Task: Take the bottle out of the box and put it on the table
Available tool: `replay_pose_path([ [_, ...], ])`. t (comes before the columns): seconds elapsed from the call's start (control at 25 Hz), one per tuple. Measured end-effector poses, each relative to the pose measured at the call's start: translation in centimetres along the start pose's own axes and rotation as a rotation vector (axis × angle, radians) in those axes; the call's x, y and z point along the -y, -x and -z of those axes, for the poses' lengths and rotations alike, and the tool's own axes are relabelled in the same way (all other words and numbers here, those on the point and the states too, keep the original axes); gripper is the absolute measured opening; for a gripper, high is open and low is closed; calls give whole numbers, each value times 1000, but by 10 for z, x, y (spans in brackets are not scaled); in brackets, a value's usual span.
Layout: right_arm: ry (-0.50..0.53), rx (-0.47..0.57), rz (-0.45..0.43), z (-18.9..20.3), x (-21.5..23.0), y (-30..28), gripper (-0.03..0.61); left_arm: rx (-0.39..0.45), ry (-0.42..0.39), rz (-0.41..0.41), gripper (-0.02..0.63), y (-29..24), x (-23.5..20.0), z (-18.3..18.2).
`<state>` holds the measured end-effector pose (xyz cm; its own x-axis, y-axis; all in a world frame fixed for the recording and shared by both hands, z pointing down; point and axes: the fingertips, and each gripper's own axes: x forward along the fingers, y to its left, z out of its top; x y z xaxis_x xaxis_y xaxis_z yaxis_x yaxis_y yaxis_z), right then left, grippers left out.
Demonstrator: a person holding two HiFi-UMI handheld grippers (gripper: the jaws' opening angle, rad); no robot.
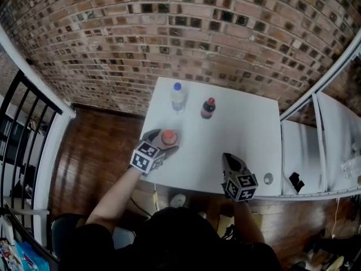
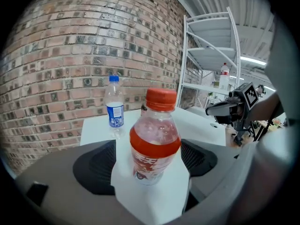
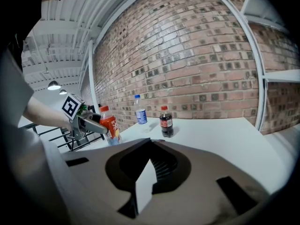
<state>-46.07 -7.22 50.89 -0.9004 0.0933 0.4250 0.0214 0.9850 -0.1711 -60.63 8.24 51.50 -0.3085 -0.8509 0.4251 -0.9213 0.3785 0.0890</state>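
Note:
An orange-capped bottle (image 1: pixel 168 137) with orange drink stands upright on the white table (image 1: pixel 237 134) near its left front edge. My left gripper (image 1: pixel 162 142) is open around the bottle, one jaw on each side. In the left gripper view the bottle (image 2: pixel 154 139) sits between the pads with a gap showing on each side. My right gripper (image 1: pixel 230 158) hovers at the table's front right, shut and empty; its fingertips (image 3: pixel 153 165) meet. From the right gripper view the orange bottle (image 3: pixel 108 124) stands at the left. No box is in view.
A clear water bottle with a blue cap (image 1: pixel 177 96) and a dark cola bottle with a red cap (image 1: pixel 208 108) stand at the table's far side. A white shelf rack (image 1: pixel 333 134) borders the right, a black railing (image 1: pixel 22 129) the left, a brick wall behind.

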Motion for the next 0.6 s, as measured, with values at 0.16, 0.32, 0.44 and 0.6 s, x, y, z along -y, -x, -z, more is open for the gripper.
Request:
replay_pose_path([
  [0.16, 0, 25, 8, -6, 0, 5, 5, 97, -13, -3, 428, 25, -2, -27],
  [0.32, -1, 70, 0, -15, -1, 16, 5, 164, -14, -51, 414, 49, 5, -45],
  [0.44, -7, 102, -18, -25, -4, 35, 5, 281, -41, -113, 282, 80, 20, -66],
  [0.6, -2, 162, -44, -47, -6, 79, 5, 386, -60, -153, 212, 112, 43, -95],
])
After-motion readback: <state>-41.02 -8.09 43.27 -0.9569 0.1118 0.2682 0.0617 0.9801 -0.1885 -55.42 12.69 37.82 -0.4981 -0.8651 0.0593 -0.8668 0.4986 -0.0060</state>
